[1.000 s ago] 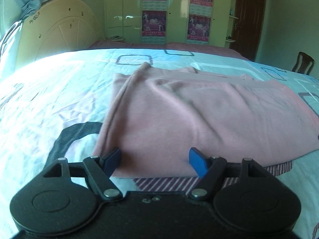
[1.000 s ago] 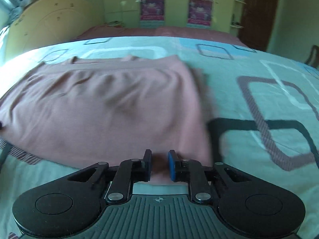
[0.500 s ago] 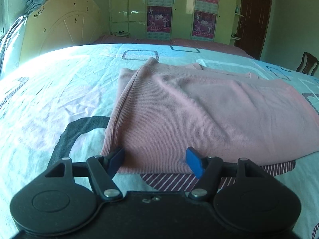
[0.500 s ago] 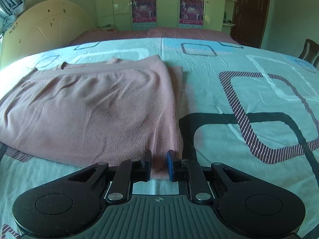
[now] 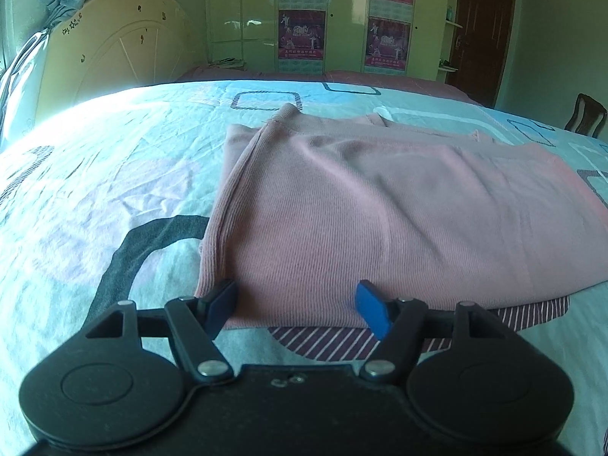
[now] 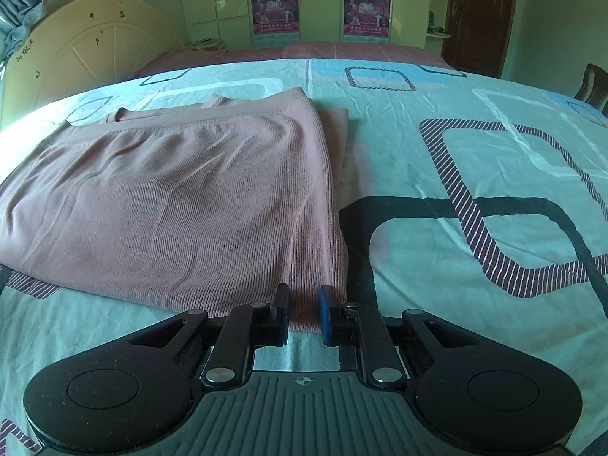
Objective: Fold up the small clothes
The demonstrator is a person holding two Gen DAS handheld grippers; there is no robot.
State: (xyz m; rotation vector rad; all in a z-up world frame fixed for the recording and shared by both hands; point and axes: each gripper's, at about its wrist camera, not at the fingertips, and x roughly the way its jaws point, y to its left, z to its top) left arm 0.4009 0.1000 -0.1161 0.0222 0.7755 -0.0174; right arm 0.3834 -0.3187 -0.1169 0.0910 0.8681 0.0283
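Observation:
A pink ribbed garment (image 5: 380, 209) lies folded flat on the bed, with a second layer showing along its far edge. In the left wrist view my left gripper (image 5: 296, 304) stands open at the garment's near left corner. Its blue pads straddle the hem and do not pinch it. In the right wrist view the same garment (image 6: 171, 197) fills the left half. My right gripper (image 6: 304, 313) is at its near right corner. Its jaws stand a narrow gap apart, with the flat hem lying between the pads, not squeezed.
The bed sheet (image 6: 456, 190) is pale blue with dark and striped rounded squares and stretches far on both sides of the garment. A cream headboard (image 5: 114, 49) rises at the left. A wardrobe with posters (image 5: 342, 19), a dark door (image 6: 478, 15) and a wooden chair (image 5: 585, 114) stand beyond the bed.
The right wrist view was blurred a second ago and is steady now, with the garment's right edge a little further left. The left gripper's jaws have narrowed slightly. The garment lies as before.

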